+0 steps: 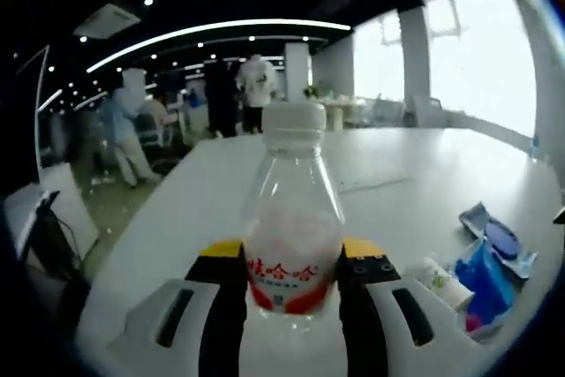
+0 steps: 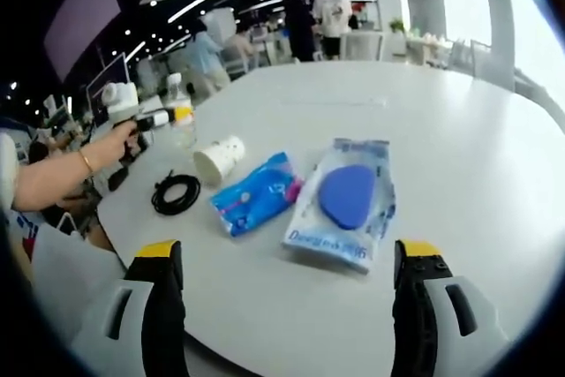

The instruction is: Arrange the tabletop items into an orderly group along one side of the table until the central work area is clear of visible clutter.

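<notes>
We hold the water bottle (image 1: 292, 218) pinched low between the left gripper (image 1: 292, 293) jaws near the table (image 2: 459, 130) edge, right gripper (image 2: 291, 302) spread wide over 2 packets, and the tall bottle could tip on release.

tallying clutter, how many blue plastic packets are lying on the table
2: a small blue packet beside the white roll, and a larger clear packet with a blue oval lying just right of it. Others may be out of frame.
</notes>
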